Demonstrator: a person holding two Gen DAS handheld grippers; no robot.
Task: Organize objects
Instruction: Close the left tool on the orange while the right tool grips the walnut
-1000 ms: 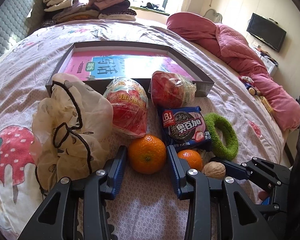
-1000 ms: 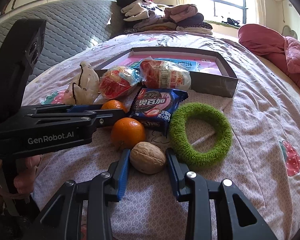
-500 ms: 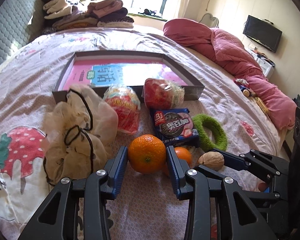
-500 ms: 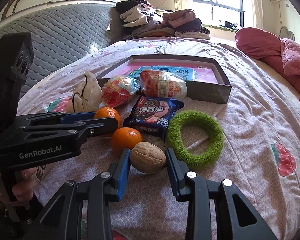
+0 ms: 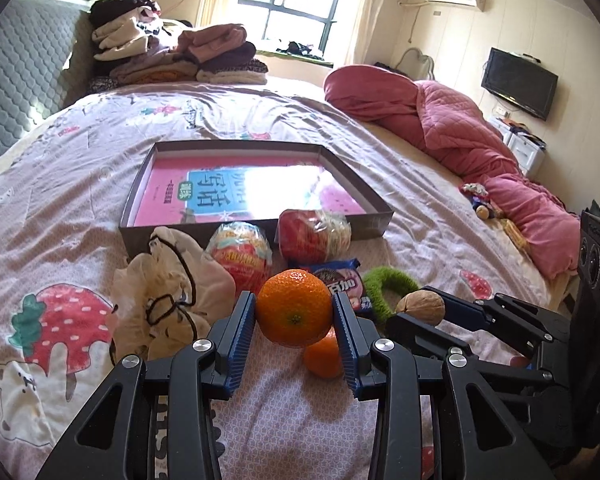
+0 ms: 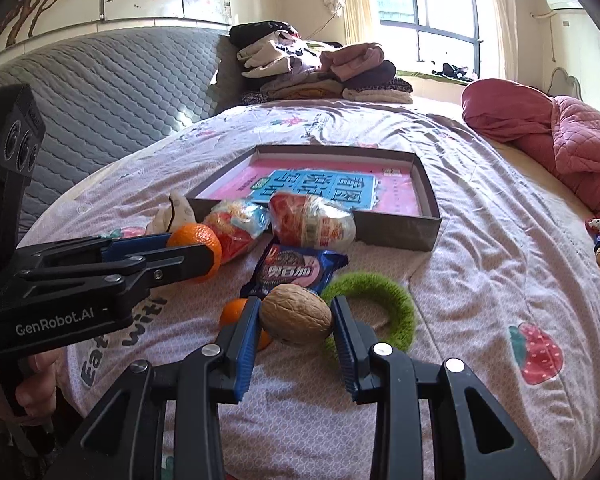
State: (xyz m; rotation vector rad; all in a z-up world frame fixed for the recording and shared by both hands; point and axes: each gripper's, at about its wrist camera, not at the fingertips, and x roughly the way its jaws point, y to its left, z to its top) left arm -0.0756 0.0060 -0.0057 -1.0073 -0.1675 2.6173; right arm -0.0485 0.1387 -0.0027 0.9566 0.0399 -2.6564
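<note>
left gripper [image 5: 294, 312] clamping large orange [image 5: 293, 307] — lifting clear of bed, right gripper [image 6: 296, 318] pinching walnut [image 6: 295, 313], small orange [image 5: 322, 354] lying below

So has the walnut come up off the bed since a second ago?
Yes. The walnut, clamped in the right hand-held gripper, now overlaps the cookie packet farther back, so it has lifted.

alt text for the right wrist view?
The right gripper clamps a walnut above a bed, while the left gripper beside it holds an orange. Behind lie snack packets, a green ring and an open box.
</note>
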